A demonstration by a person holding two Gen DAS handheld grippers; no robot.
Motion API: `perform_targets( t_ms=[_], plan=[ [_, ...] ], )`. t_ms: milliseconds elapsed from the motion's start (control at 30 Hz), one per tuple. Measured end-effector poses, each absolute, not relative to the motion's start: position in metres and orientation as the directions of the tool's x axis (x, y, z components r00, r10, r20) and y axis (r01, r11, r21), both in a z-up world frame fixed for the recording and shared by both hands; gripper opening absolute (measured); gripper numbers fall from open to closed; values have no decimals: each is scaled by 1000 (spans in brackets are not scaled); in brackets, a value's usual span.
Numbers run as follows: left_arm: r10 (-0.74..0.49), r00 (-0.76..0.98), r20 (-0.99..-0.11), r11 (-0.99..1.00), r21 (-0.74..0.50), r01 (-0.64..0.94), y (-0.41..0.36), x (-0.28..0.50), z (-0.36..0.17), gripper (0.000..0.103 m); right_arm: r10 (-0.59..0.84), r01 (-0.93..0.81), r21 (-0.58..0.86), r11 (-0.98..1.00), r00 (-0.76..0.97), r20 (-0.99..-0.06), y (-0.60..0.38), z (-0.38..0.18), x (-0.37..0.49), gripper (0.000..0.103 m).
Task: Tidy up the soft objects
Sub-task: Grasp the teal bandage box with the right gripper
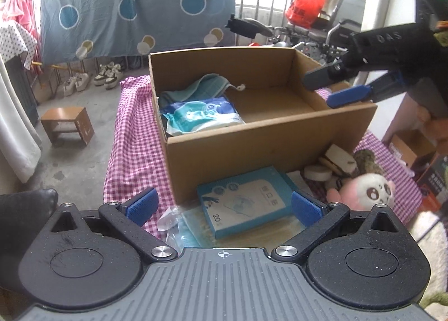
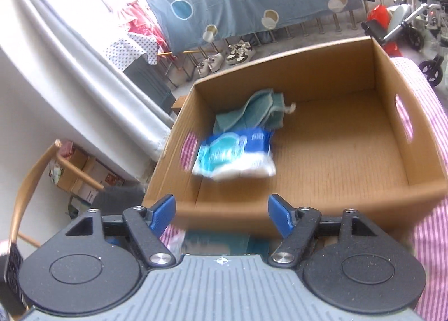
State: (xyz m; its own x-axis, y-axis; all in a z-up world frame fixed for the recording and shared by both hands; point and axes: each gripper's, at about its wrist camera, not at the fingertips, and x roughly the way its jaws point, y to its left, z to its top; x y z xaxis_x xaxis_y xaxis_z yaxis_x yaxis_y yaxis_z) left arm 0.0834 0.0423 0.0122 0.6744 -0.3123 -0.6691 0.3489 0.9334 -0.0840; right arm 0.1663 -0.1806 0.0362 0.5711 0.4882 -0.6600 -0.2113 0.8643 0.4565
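An open cardboard box (image 1: 268, 136) stands on a pink checked tablecloth (image 1: 134, 136). Inside at its left lie a teal towel (image 1: 196, 86) and a blue-white soft pack (image 1: 201, 116); both also show in the right wrist view, the towel (image 2: 252, 111) and the pack (image 2: 235, 156). My left gripper (image 1: 224, 206) is open, low over a blue mask box (image 1: 246, 200) in front of the cardboard box. A pink plush toy (image 1: 364, 189) and round white sponges (image 1: 327, 167) lie to its right. My right gripper (image 2: 221, 214) is open and empty above the box's (image 2: 336, 153) near wall; it also shows in the left wrist view (image 1: 330, 88).
A clear plastic bag (image 1: 173, 223) lies under the mask box. A small wooden stool (image 1: 67, 125) stands on the floor at left. Shoes (image 1: 92, 77), a hung blue sheet (image 1: 134, 7) and a wheelchair (image 1: 322, 32) are behind. A wooden chair (image 2: 33, 186) stands left of the table.
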Motion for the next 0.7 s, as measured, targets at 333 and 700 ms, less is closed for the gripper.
perform_targets(
  t_ms=[333, 700],
  plan=[
    [-281, 684, -673, 922, 8, 387, 18, 63, -5, 101, 471, -201, 447, 871, 601, -646, -166, 0, 104, 76],
    [-257, 687, -680, 909, 71, 411, 3, 69, -24, 93, 491, -185, 477, 859, 563, -665, -158, -31, 118, 61]
  ],
)
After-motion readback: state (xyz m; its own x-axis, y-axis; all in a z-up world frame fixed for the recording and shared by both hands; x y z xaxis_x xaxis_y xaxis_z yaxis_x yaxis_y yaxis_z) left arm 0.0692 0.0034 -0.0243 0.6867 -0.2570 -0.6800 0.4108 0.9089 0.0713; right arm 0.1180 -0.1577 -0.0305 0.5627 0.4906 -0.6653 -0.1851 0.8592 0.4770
